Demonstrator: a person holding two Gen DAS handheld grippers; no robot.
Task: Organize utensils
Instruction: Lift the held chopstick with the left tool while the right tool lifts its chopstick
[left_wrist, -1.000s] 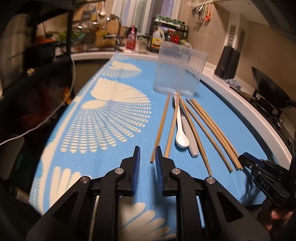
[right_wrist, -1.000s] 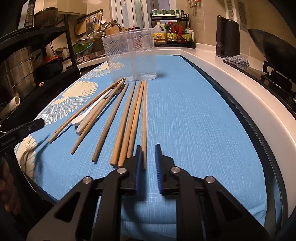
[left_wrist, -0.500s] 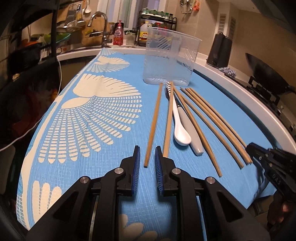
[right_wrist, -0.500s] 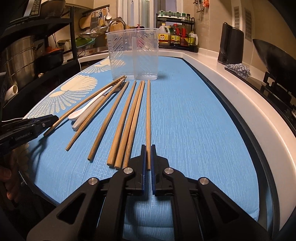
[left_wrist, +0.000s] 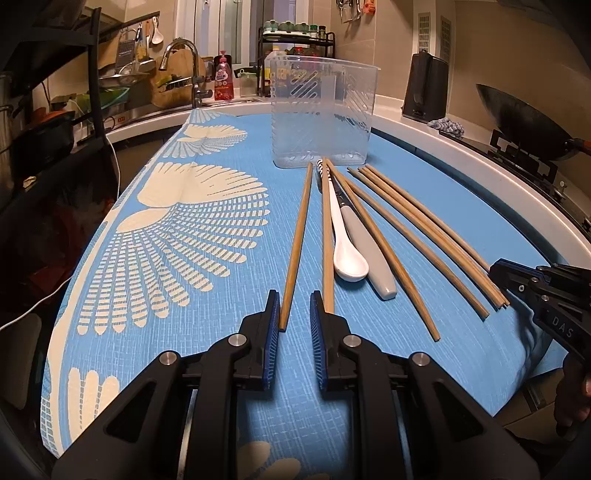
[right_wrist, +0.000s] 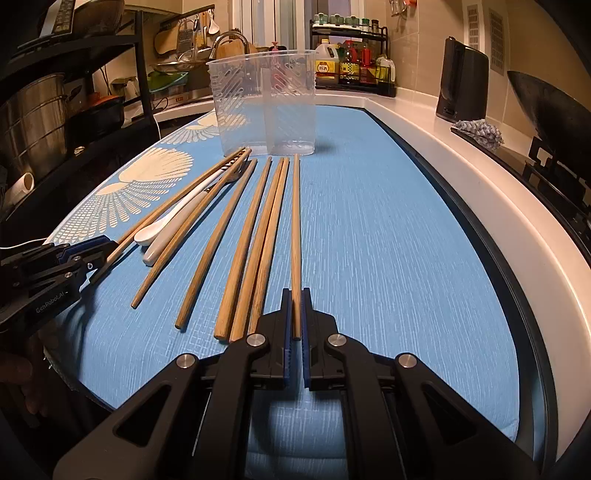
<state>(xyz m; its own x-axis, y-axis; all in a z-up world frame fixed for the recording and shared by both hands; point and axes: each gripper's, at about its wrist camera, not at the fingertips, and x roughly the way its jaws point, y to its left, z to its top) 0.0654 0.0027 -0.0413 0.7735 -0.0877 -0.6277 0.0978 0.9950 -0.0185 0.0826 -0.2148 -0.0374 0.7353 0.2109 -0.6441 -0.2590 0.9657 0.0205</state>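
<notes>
The rightmost chopstick (right_wrist: 296, 236) is lying on the blue mat (right_wrist: 388, 240), its near end sitting between the jaws of the right gripper (right_wrist: 295, 314), which are pressing in on it. The leftmost chopstick (left_wrist: 296, 243) is ending in the gap of the left gripper (left_wrist: 292, 317), whose jaws are standing apart around it without touching. Between them more chopsticks (left_wrist: 417, 236), a white spoon (left_wrist: 347, 240) and a grey handle (left_wrist: 369, 251) are fanning out from a clear bin (left_wrist: 321, 110). "GenRobot.AI" is showing on the left gripper only in the right view; "DAS" is reading on the right gripper in the left view. Only the right view is showing oil bottles (right_wrist: 343, 66).
</notes>
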